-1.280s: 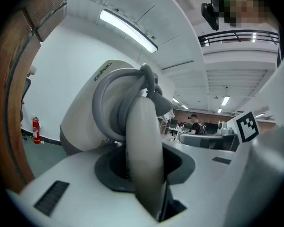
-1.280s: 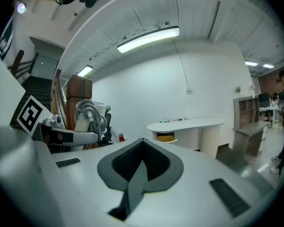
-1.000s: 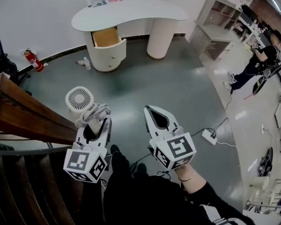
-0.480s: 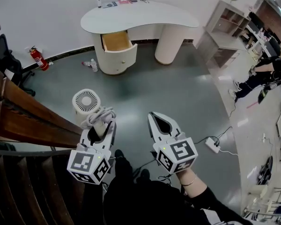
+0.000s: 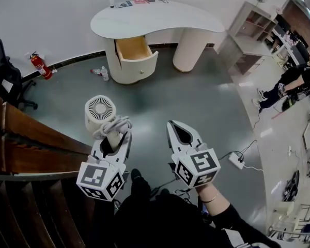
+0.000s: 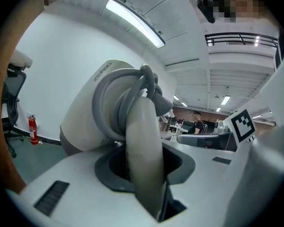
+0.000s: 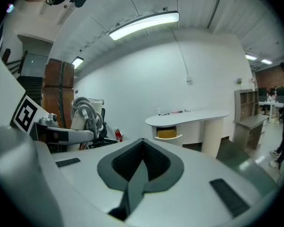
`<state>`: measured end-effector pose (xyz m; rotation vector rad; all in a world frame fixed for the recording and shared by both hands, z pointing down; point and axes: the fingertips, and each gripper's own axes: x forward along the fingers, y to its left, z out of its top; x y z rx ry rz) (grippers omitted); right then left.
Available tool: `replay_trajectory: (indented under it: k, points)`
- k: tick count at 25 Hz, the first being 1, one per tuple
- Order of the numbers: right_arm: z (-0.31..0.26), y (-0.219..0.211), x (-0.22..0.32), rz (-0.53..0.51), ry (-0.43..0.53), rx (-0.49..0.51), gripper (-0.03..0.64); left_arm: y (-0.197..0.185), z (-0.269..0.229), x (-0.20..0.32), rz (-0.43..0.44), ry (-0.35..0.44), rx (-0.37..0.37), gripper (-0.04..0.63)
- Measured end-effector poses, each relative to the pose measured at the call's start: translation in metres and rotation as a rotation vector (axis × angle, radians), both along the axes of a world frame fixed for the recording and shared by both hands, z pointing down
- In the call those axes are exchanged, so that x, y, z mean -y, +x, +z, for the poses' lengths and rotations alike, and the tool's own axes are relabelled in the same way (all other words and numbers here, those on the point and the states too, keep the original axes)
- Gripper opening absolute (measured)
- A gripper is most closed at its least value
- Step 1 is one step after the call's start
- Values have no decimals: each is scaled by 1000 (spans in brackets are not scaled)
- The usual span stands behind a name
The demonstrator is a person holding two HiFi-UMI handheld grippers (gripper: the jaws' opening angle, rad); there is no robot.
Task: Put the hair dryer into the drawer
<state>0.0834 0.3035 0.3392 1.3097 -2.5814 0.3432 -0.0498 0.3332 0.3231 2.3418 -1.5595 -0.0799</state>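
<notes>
A white hair dryer with its grey cord wound round it stands out ahead of my left gripper, which is shut on its handle. The dryer's body fills the left gripper view. My right gripper is beside it, shut, with nothing between its jaws. Far ahead stands a white curved desk whose drawer is pulled open, its wooden inside showing. In the right gripper view the hair dryer is at the left and the open drawer lies straight ahead.
A wooden stair railing runs along my left. A red fire extinguisher and a bottle are on the grey floor left of the desk. A power strip with cable lies at the right, near a shelf unit and a person.
Both grippers have travelled forward together with the hair dryer still held. The desk and its open drawer now sit a little further right in the head view.
</notes>
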Motion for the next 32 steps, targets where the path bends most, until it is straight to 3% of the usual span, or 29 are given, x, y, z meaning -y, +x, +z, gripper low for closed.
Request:
replay_trajectory:
  k: [13, 32]
  points:
    - [6, -34, 28, 32, -12, -37, 2, -32, 9, 32, 37, -12, -15, 120]
    - [14, -47, 63, 38, -23, -76, 2, -40, 12, 69, 41, -22, -5, 120]
